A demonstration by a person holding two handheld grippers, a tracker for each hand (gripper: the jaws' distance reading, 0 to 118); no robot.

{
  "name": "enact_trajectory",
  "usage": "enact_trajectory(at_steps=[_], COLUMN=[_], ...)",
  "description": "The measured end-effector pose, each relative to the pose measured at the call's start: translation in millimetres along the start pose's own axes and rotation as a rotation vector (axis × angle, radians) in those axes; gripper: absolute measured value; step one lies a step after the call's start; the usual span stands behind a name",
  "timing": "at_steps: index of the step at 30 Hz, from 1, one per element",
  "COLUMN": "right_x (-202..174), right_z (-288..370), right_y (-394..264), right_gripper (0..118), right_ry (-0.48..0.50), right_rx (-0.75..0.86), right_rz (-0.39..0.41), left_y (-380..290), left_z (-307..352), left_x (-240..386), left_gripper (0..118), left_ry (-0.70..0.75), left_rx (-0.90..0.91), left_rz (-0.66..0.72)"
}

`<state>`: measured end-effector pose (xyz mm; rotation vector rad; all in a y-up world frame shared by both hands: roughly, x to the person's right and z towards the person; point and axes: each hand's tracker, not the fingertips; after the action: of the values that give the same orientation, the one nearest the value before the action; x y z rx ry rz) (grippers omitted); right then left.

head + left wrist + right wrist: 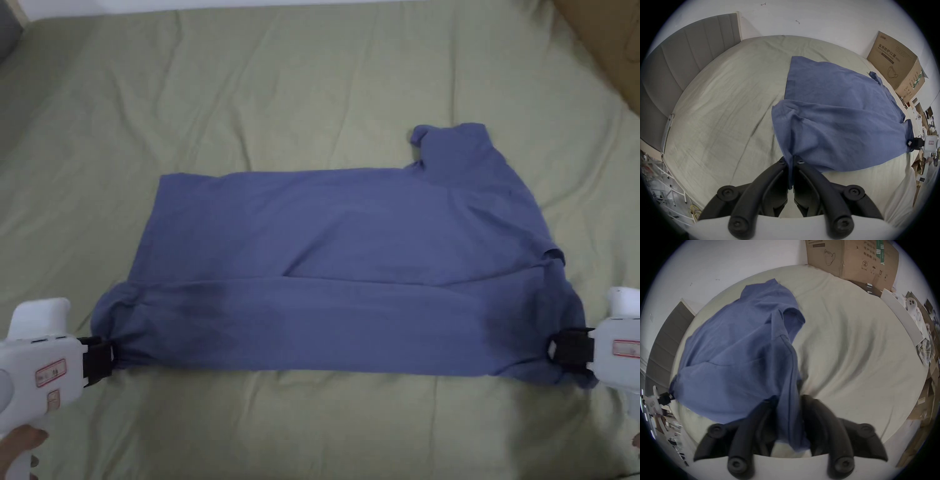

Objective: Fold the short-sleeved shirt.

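Blue short-sleeved shirt [350, 262] spread sideways across the middle of the head view on a bed [312, 94] with a pale green sheet, hem end toward the left of the frame, collar and one sleeve toward the upper right. Near long edge doubled over onto the body, forming a darker band along the lower part of the cloth.

Left gripper [103, 361] at the lower left of the frame, jaws pinching the hem corner of that folded band (cloth seen caught between the two black jaws in the left gripper view [791, 162]). Right gripper [562, 350] at the lower right, jaws pinching the shoulder end of the same band; blue cloth draped between and over the jaws in the right gripper view [789, 404]. Part of a hand [19, 440] at the bottom left corner.

Cardboard box [898, 71] at the upper right of the left gripper view, standing at the bed's far corner, contents not visible. Grey headboard [688, 61] at the upper left there.

Bare sheet open above the shirt up to the far edge of the bed, and a narrower strip below it.
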<state>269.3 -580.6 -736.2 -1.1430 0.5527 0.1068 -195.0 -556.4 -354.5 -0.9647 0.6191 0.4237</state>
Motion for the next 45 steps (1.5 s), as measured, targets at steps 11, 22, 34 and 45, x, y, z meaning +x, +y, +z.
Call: enact_trajectory(at_steps=[11,22,34,45], right_x=[7.9,19.4,-19.5,-30.6], right_z=[80.4,70.7,116.3,46.5], right_y=[-17.3,-68.6,-32.2,58.2], right_gripper=[10,86,11,16], right_ry=[0.026,0.018,0.067,0.091], right_rx=[0.031,-0.047,0.184,0.168], right_rz=[0.035,-0.049,-0.054,-0.009], left_y=[-17.4,-58.8,-1.5,36.7], left_z=[57.2,45.3,86.6,25.0], left_x=[-14.5,-20.3,19.0,46.9], left_gripper=[4,46,1,0], left_ry=[-0.050,-0.017,-0.108,-0.133], left_rx=[0.031,-0.026,0.220,0.158], left_rz=[-0.037,0.013,-0.030,-0.069])
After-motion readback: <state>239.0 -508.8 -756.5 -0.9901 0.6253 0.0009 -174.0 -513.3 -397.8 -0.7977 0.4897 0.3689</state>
